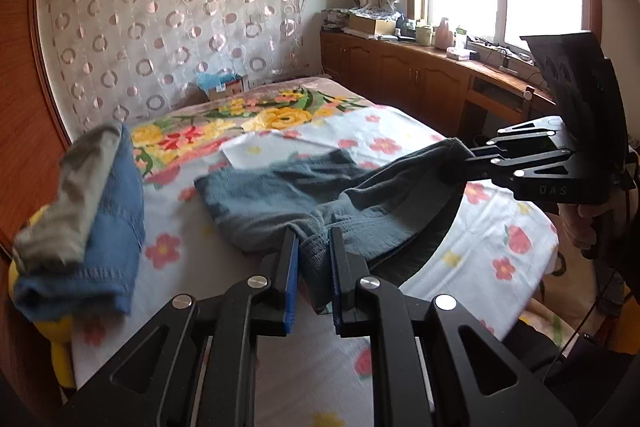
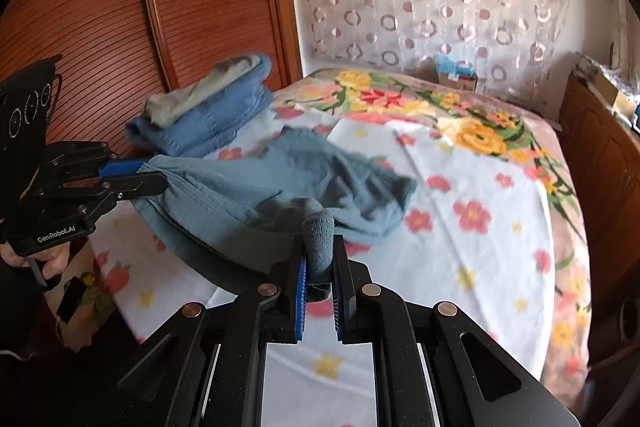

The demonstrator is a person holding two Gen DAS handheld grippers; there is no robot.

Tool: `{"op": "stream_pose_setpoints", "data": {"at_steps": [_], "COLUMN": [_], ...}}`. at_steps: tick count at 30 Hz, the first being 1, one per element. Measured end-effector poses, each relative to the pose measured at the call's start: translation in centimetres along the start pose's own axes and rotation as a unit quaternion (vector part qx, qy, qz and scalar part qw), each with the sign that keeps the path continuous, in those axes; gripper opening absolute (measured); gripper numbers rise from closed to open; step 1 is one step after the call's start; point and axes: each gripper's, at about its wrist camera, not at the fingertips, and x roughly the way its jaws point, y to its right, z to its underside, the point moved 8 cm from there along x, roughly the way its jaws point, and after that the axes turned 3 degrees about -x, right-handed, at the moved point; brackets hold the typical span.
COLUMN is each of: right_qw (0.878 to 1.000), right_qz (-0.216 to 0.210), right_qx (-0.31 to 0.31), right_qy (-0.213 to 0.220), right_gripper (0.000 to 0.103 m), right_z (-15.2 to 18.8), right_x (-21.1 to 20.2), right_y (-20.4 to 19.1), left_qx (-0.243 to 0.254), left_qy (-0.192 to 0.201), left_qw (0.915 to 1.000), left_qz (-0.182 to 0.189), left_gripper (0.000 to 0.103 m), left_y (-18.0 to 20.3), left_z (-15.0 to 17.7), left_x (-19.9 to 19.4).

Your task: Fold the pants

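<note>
Left hand-held gripper (image 1: 313, 247) and right hand-held gripper (image 2: 320, 259), both angled downward, each pinch a bunched waistband edge of the blue-grey pants (image 2: 280, 183), which drape onto the floral bed (image 2: 480, 247).

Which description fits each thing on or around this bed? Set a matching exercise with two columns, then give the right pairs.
Column one:
1. grey-blue pants
2. blue folded clothes
3. cardboard box
4. wooden cabinets

Column two:
A. under the window
B. at the bed's far end, by the curtain
C. stacked beside the wooden sliding door
D. gripped by the left gripper and the right gripper

Pairs: 1-D, 2-C, 3-B, 4-A
</note>
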Motion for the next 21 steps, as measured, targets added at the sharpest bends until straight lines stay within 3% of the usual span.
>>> {"op": "stream_pose_setpoints", "data": {"at_steps": [21], "right_qw": [0.999], "right_qz": [-0.012], "right_qx": [0.033], "right_qy": [-0.025], "right_gripper": [0.011], "right_z": [3.8], "right_x": [1.3], "right_y": [-0.9], "left_qx": [-0.046], "left_qy": [-0.046], "left_qw": [0.9979], "left_qz": [0.005], "left_gripper": [0.015], "left_y": [0.0], "left_z": [6.7], "left_x": [1.5]}}
